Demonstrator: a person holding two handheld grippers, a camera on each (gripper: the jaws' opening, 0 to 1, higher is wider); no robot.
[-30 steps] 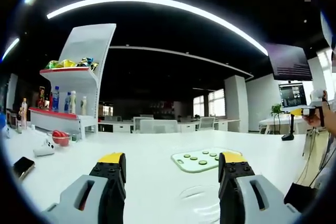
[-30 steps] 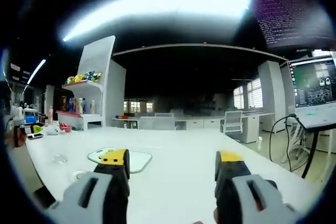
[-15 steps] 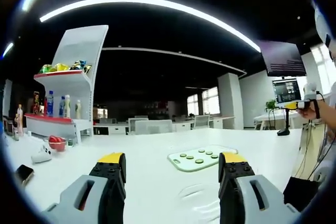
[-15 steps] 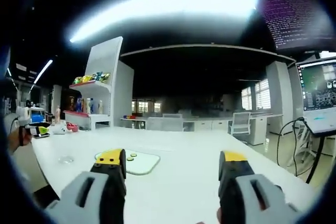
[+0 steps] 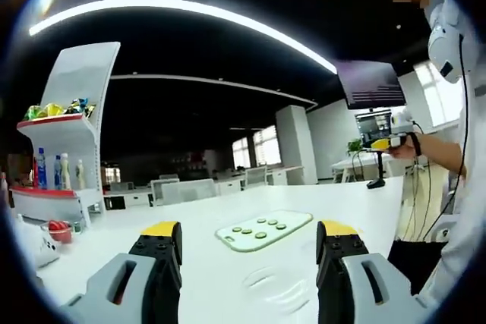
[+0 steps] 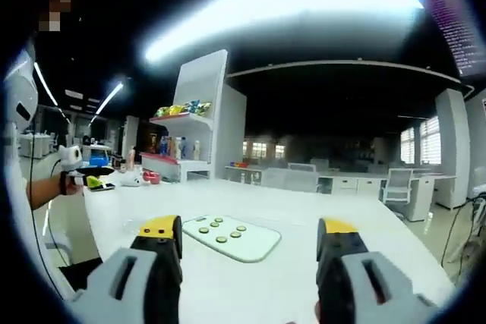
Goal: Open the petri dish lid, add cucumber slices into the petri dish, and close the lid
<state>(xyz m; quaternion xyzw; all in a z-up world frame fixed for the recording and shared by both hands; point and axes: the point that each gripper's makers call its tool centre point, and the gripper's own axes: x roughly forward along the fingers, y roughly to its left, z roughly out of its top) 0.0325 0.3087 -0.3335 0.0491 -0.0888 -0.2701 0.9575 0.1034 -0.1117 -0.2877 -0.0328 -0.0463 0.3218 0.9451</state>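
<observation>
In the left gripper view, the left gripper (image 5: 249,242) hangs above the white table (image 5: 197,263) with its yellow-tipped jaws spread wide and nothing between them. Just ahead of the jaws, low on the tabletop, lies the clear petri dish (image 5: 277,290), lid on, its rings faint against the white surface. Beyond it sits a pale green cutting board (image 5: 263,231) carrying a scatter of cucumber slices (image 5: 258,229). Further left stand a small bowl of red items (image 5: 58,231) and a white shelf unit (image 5: 64,149) with bottles and bright packets. At the right edge, the person's outstretched arm holds the other gripper (image 5: 389,136) up, well away from the table. In the right gripper view, the right gripper (image 6: 249,242) is likewise released, jaws apart and empty, raised over the same table (image 6: 304,278). The cutting board (image 6: 231,237) with its cucumber slices (image 6: 219,229) lies between the jaws and farther on, and the shelf unit (image 6: 199,123) rises behind it.
</observation>
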